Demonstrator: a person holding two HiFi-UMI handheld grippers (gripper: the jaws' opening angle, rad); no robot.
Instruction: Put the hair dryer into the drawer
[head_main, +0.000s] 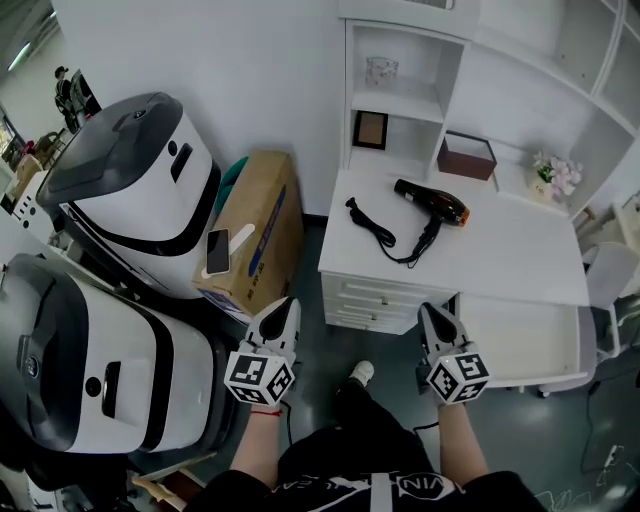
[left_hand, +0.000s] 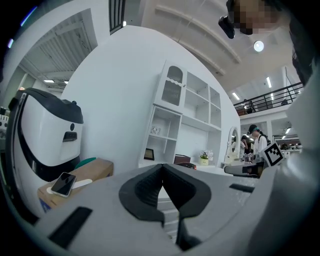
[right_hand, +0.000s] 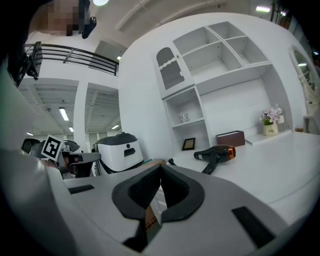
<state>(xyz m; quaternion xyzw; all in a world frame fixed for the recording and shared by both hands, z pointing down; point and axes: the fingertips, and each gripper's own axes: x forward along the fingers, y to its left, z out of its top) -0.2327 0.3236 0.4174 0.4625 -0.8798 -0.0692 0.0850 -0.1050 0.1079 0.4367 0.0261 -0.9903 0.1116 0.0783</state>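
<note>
A black hair dryer (head_main: 432, 202) with an orange band lies on the white desk (head_main: 500, 255), its black cord (head_main: 377, 231) trailing to the left. It also shows in the right gripper view as the hair dryer (right_hand: 216, 154), ahead and to the right. The desk's drawers (head_main: 372, 301) sit under its front left edge, closed. My left gripper (head_main: 284, 312) is shut and empty, held in front of the desk's left corner. My right gripper (head_main: 433, 318) is shut and empty too, just before the desk's front edge. Both are well short of the dryer.
A cardboard box (head_main: 254, 236) with a phone (head_main: 217, 250) on it stands left of the desk. Two big white and grey machines (head_main: 135, 190) fill the left side. Shelves behind the desk hold a brown box (head_main: 466, 156), a picture frame (head_main: 369, 130) and flowers (head_main: 556, 174).
</note>
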